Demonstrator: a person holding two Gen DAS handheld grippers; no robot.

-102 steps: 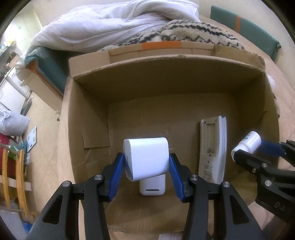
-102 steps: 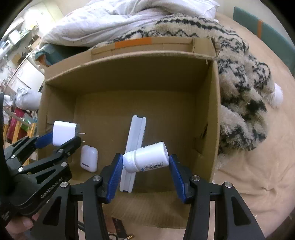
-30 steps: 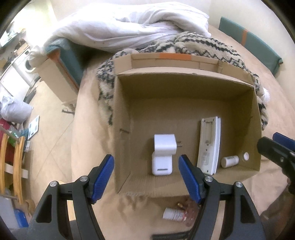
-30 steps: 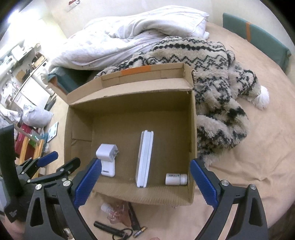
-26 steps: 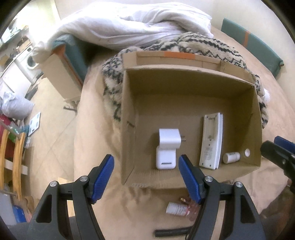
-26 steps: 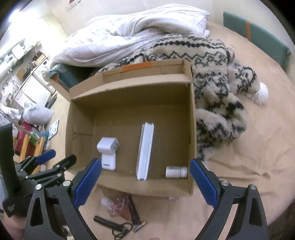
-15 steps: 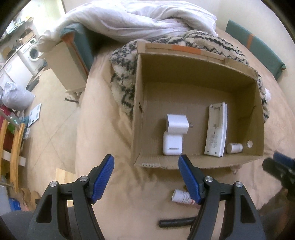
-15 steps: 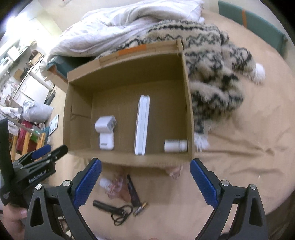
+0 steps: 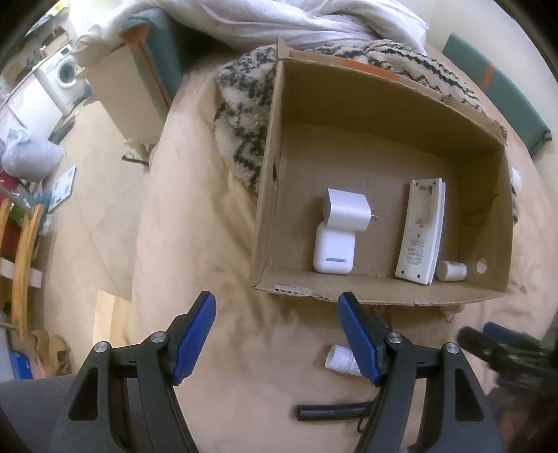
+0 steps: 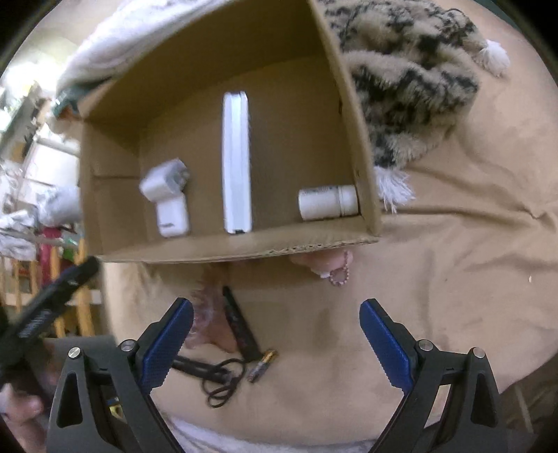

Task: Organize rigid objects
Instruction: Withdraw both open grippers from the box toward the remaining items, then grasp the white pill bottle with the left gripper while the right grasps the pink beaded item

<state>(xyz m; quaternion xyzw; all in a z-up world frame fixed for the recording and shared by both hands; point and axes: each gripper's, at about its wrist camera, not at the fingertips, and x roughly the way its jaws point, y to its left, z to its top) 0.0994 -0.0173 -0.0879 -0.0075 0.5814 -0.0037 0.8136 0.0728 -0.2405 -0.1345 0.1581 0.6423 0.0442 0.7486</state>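
Note:
A cardboard box (image 9: 275, 167) (image 10: 352, 115) on the bed holds a white charger (image 9: 345, 209) (image 10: 162, 184) lying on a white earbud case (image 9: 333, 252) (image 10: 172, 217), a white remote (image 9: 422, 230) (image 10: 237, 156) and a white pill bottle (image 9: 451, 271) (image 10: 327, 202). In front of the box lie a small white bottle (image 9: 340, 355), a black tube (image 9: 331, 411), a black pen (image 10: 240, 320), a battery (image 10: 261, 364) and a black cord loop (image 10: 223, 383). My left gripper (image 9: 277, 334) and right gripper (image 10: 275, 341) are open and empty, held above these loose items.
A patterned fluffy blanket (image 10: 411, 76) and a white duvet (image 9: 296, 21) lie behind and beside the box. A pink bead chain (image 10: 340, 275) shows under the box's front edge. The bed's left edge drops to the floor (image 9: 87, 209).
Both grippers let go of the charger and the pill bottle inside the box, then pulled back and up, out over the bed in front of the box.

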